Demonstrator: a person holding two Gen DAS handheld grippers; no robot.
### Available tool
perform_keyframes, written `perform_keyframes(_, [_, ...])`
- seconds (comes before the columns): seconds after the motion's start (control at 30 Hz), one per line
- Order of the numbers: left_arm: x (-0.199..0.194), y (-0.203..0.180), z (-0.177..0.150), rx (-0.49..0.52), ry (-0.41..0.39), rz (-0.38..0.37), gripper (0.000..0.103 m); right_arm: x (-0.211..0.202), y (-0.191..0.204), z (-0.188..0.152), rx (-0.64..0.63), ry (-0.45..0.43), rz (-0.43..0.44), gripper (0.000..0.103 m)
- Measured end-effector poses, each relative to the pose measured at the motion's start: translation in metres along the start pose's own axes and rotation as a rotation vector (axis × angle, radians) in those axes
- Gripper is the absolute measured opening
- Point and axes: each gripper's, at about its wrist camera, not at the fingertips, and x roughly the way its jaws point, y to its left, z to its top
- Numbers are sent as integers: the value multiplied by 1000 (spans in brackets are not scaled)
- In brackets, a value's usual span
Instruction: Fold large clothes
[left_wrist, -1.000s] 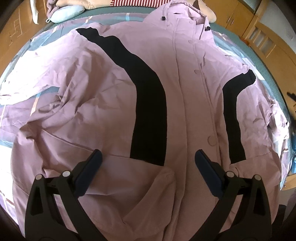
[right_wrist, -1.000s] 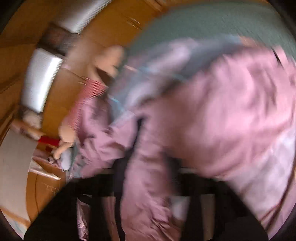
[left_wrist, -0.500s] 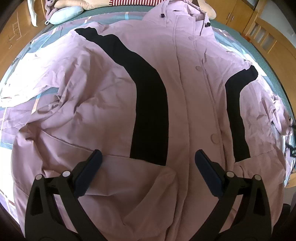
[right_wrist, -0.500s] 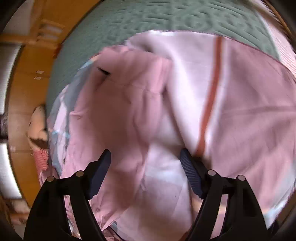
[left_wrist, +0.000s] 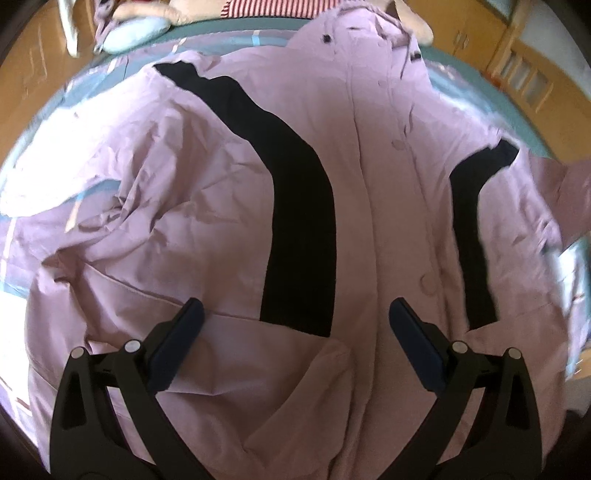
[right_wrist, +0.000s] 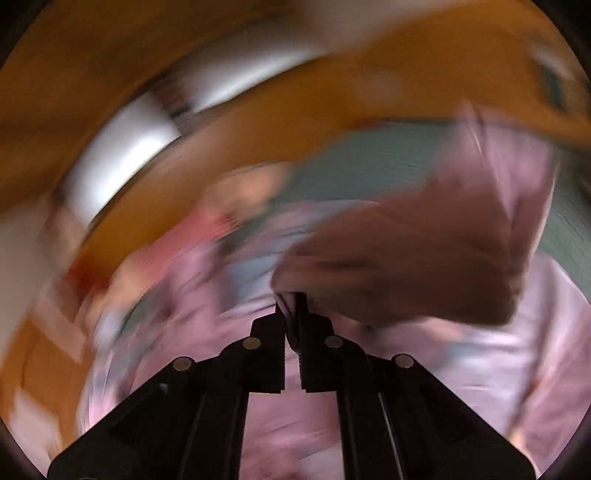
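Right wrist: my right tongs just closing onto pink-and-black jacket sleeve, lifting to fold; left tongs wide, empty.

Left wrist view: bright daylight, mostly sharp, soft at the right edge; blown-out white patches on the bed at left. Strong fisheye bend, dark vignette in corners. Right wrist view: heavy motion blur all over, dimmer, warm orange cast, streaked white glare upper left; only the black gripper arms look crisp.
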Motion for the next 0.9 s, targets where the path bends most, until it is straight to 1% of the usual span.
perform_keyframes(0.03, [-3,7,2,-30,-2,-28,101,9,26,-12,-51,49,50,7])
perform_keyframes(0.07, [-5,14,4,-60,-5,-58,101,26,62,-28,-122,136,108,12])
perform_keyframes(0.1, [-9,23,6,-105,-11,-103,101,41,88,-43,-186,209,138,17])
perform_keyframes(0.13, [-12,31,8,-136,-16,-129,101,51,111,-61,-256,276,156,27])
perform_keyframes(0.17, [-15,38,9,-167,-20,-153,101,61,133,-81,-347,334,155,46])
perform_keyframes(0.2, [-17,47,11,-204,-24,-186,101,63,147,-95,-419,347,138,60])
perform_keyframes(0.23, [-19,54,12,-235,-26,-220,101,64,161,-107,-493,317,92,79])
perform_keyframes(0.27, [-20,60,12,-265,-30,-252,101,65,166,-110,-524,290,71,85])
perform_keyframes(0.3, [-20,68,12,-305,-27,-289,101,66,169,-111,-538,274,64,86])
perform_keyframes(0.33, [-18,72,12,-330,-19,-313,101,69,166,-112,-526,275,66,88])
perform_keyframes(0.4, [-14,74,11,-347,-3,-346,101,83,155,-105,-440,298,77,91])
perform_keyframes(0.43, [-13,73,11,-341,-1,-346,101,82,140,-107,-401,309,81,91])
perform_keyframes(0.47, [-12,71,11,-330,-2,-338,101,77,116,-109,-340,331,79,92])
perform_keyframes(0.5, [-10,67,12,-313,-6,-331,101,64,100,-114,-295,348,74,92])
perform_keyframes(0.53, [-9,64,12,-300,-8,-329,101,73,89,-110,-230,366,63,92])
perform_keyframes(0.57, [-8,60,13,-292,-8,-329,101,44,70,-119,-183,374,57,92])
perform_keyframes(0.6, [-6,56,13,-282,-8,-331,101,42,59,-124,-135,383,52,92])
perform_keyframes(0.63, [-3,52,15,-275,-5,-339,101,47,49,-122,-72,397,47,92])
perform_keyframes(0.7, [2,48,20,-269,1,-363,101,37,31,-125,18,415,50,92])
perform_keyframes(0.73, [5,49,26,-273,2,-405,101,37,23,-125,66,423,59,92])
perform_keyframes(0.77, [7,50,28,-289,8,-469,101,35,18,-125,97,429,69,92])
perform_keyframes(0.8, [10,54,32,-335,20,-543,101,34,14,-124,125,433,84,92])
perform_keyframes(0.83, [13,57,36,-374,28,-575,101,32,11,-124,134,434,92,92])
perform_keyframes(0.87, [17,58,39,-395,39,-586,101,32,14,-123,129,437,98,92])
perform_keyframes(0.9, [25,55,43,-386,68,-577,101,33,16,-124,119,441,99,92])
